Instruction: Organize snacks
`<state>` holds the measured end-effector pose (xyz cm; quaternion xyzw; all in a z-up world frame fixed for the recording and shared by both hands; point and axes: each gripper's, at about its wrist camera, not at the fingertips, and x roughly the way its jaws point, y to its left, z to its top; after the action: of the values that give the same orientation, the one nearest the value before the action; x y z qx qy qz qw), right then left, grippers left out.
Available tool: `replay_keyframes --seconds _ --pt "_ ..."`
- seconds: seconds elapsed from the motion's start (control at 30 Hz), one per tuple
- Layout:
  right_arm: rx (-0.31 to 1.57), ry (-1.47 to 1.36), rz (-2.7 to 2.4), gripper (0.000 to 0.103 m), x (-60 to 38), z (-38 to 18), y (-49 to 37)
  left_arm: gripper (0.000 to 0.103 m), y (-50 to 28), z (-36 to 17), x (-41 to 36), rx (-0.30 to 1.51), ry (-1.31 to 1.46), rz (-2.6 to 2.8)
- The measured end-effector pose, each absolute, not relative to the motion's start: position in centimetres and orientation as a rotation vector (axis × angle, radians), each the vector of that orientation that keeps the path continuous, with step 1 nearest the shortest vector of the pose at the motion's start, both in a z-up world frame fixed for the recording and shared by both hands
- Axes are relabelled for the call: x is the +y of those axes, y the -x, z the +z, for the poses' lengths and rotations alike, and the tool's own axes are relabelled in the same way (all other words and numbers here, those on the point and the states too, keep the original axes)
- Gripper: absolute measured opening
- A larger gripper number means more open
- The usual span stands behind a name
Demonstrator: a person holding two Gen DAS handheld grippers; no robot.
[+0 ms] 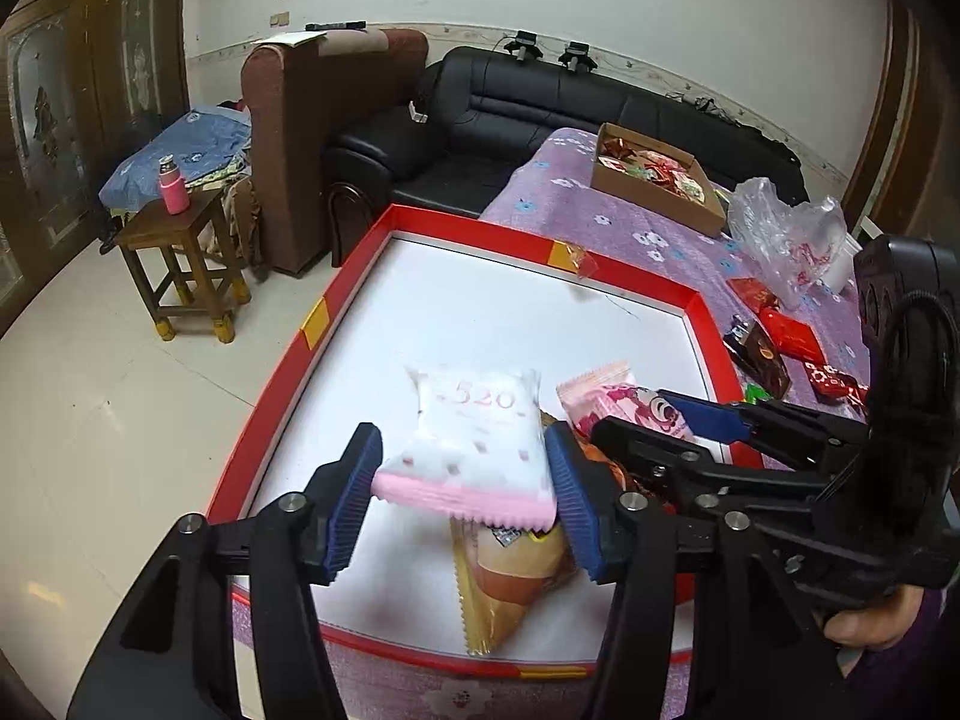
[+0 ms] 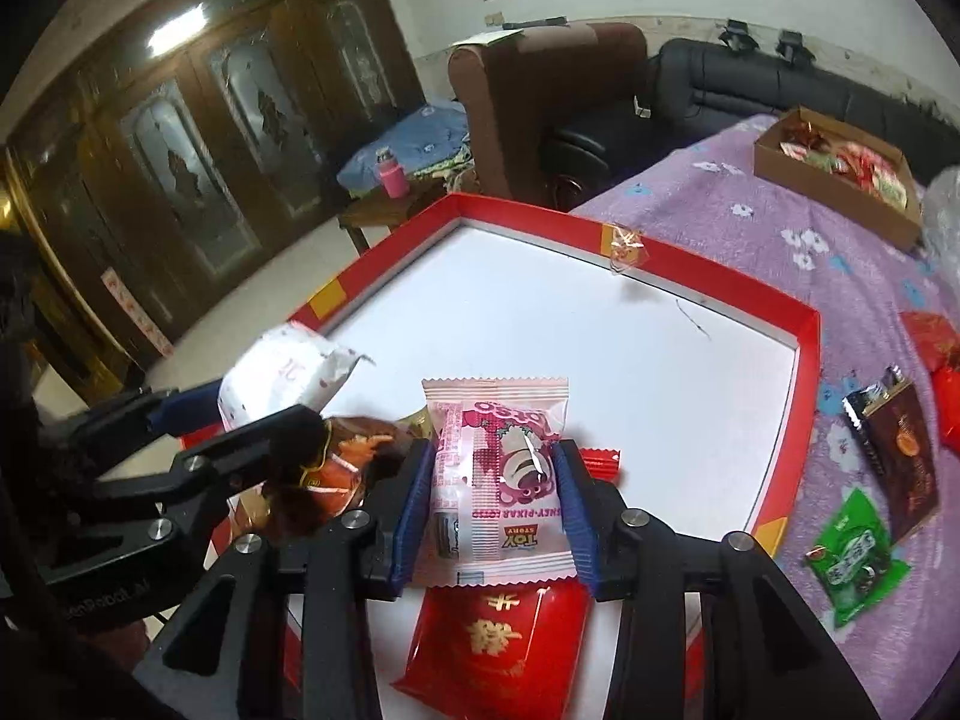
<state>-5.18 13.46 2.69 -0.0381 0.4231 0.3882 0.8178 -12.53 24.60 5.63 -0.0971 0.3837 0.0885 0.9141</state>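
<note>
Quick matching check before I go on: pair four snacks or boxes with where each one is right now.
1. white 520 packet
2. pink Toy Story packet
3. green packet
4. brown cardboard box

A. on the purple cloth beside the red tray
B. between the left gripper's pads
C. at the far end of the cloth, near the black sofa
D. between the right gripper's pads

Pairs: 1-B, 2-D, 3-A, 4-C

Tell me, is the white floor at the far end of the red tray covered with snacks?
No, the far part of the red tray is bare white; the packets lie at its near end.
</note>
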Motion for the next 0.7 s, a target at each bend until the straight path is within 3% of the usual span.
replay_keyframes --seconds 0.1,0.27,0.4,0.63,0.7 --pt "0.901 -0.012 0.832 0.063 12.0 3.1 4.4 0.066 12.5 5.7 24.6 0.771 0.183 0.223" --pt "0.8 -0.149 0.788 0.071 7.4 5.3 3.1 0.066 13.0 6.9 23.5 0.713 0.093 0.29" --pt "0.775 -0.223 0.696 0.073 2.4 6.3 1.2 0.079 13.4 8.3 22.1 0.644 0.016 0.316" --pt "0.744 -0.332 0.498 0.076 -7.5 7.2 -1.3 0.079 13.1 8.7 20.3 0.65 -0.058 0.301" --pt "0.714 -0.351 0.455 0.082 -10.0 7.1 -1.4 0.079 13.6 8.4 20.8 0.67 -0.047 0.312"
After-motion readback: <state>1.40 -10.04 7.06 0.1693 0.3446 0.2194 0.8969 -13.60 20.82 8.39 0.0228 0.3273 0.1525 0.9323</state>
